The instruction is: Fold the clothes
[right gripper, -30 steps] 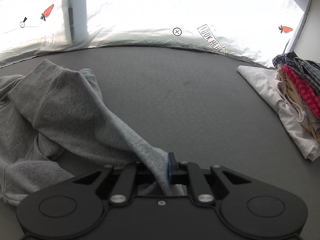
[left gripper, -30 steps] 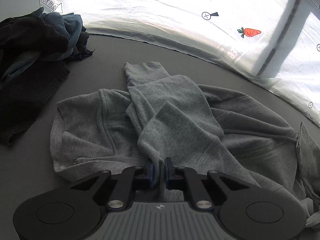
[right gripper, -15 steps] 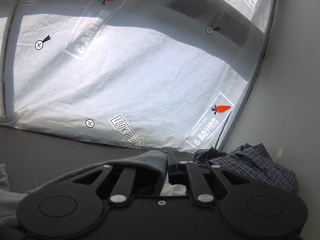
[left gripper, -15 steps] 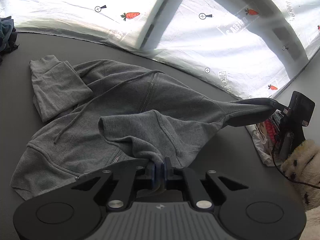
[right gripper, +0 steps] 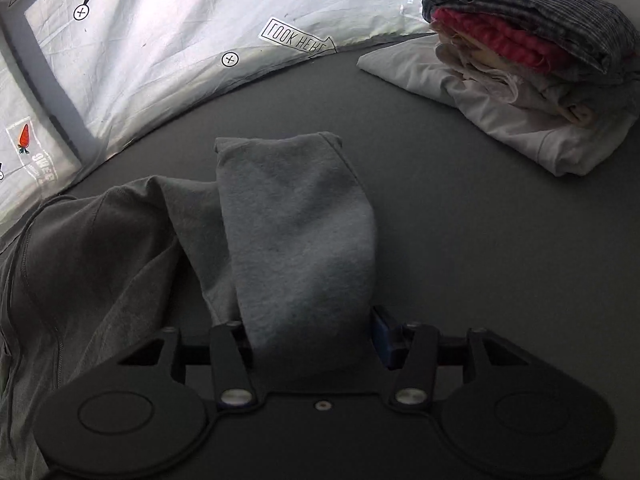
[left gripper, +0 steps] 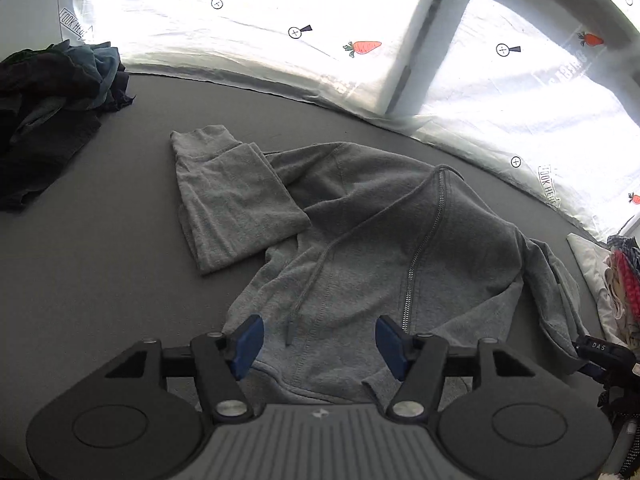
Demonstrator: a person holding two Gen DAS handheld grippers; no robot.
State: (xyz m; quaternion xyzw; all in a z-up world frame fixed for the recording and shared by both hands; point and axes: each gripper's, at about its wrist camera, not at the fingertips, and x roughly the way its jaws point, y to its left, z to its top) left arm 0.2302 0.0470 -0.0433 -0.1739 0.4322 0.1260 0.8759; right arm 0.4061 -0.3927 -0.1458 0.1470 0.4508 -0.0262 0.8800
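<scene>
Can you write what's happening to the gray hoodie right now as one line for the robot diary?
step: spreading hoodie | left gripper: opening, nothing pinched | right gripper: opening, sleeve between jaws | folded pile: untouched

Left gripper tilts steeply downward, its jaws opening, blue pads standing wide apart with grey hoodie fabric lying below and between them, nothing pinched. Right gripper angles down too, jaws opening, the hoodie's sleeve draped through the gap; one blue pad shows at the right, clear of the cloth.
</scene>
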